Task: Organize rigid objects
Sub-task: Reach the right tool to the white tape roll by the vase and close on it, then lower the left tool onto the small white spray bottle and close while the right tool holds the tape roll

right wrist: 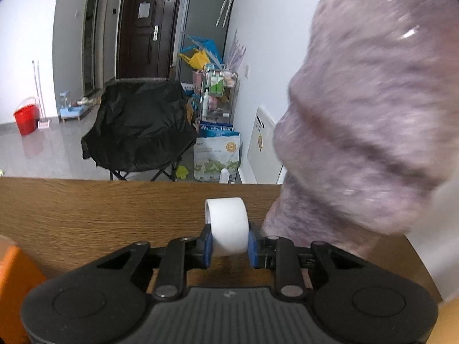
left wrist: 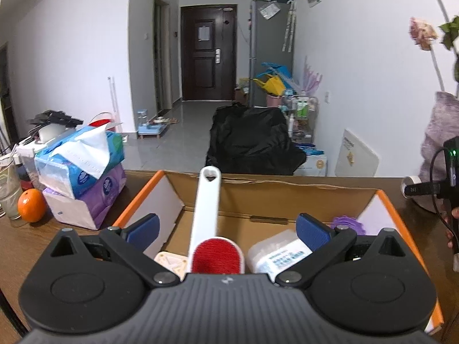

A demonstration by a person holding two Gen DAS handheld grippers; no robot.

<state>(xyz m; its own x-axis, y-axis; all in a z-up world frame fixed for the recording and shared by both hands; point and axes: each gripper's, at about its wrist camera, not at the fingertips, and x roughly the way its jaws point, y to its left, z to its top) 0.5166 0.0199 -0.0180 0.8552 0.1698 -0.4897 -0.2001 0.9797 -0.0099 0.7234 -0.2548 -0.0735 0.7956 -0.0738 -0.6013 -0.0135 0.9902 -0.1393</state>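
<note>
We see an open cardboard box on the counter, a red-headed white lint brush leaning inside. Over it, our left gripper hangs with fingers spread, empty. Only the right view shows our right gripper pinching a white tape roll (near the counter's far edge).

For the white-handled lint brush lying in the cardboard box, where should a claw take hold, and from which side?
Grip the lint brush on its long white handle, coming from above with the pads on the two narrow sides. The handle slopes up clear of the cardboard box, while the red head lies low between a plastic container and a small beige item, probably leaving little room there.
</note>
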